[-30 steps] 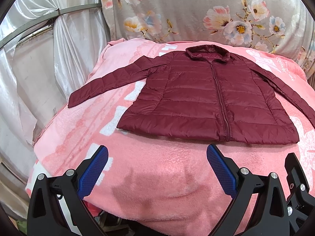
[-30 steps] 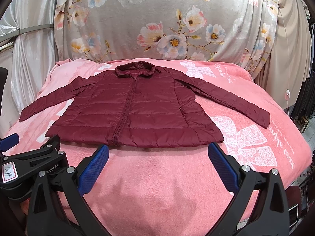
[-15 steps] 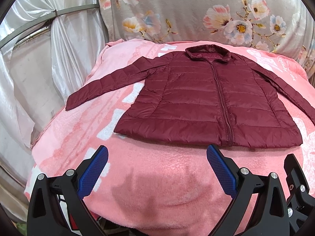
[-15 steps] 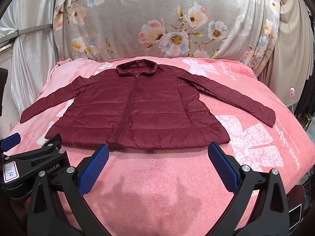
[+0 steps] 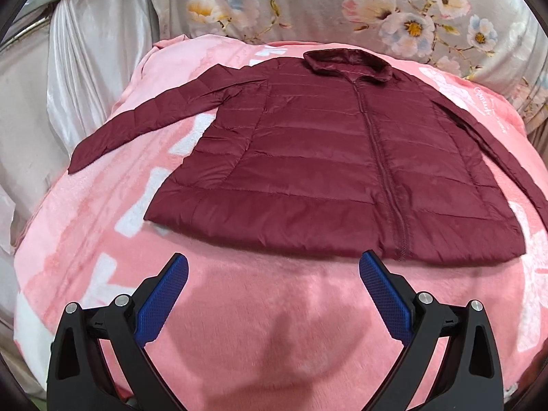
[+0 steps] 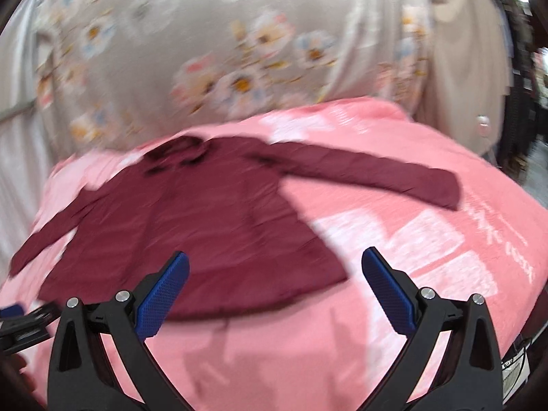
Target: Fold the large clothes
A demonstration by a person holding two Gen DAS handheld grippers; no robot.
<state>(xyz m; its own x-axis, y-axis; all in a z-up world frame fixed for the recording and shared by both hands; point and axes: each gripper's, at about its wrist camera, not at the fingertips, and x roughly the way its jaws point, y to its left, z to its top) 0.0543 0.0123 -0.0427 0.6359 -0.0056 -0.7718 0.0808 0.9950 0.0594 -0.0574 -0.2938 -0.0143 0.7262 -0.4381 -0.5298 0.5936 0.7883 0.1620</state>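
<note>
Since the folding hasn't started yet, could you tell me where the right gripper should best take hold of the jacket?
Probably the cuff of the jacket's spread right-hand sleeve, approached from its outer end: it lies flat and free on the blanket.

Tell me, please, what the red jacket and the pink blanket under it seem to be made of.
The jacket looks like thin quilted synthetic shell, perhaps nylon: it has stitched horizontal puffed bands and a slight sheen. The blanket looks like soft fleece or plush: its surface is matte and fuzzy, with brushed streaks in the nap.

Jacket (image 5: pixel 318 171) lies flat on blanket (image 5: pixel 274 325), curtain (image 5: pixel 308 0) behind.
</note>
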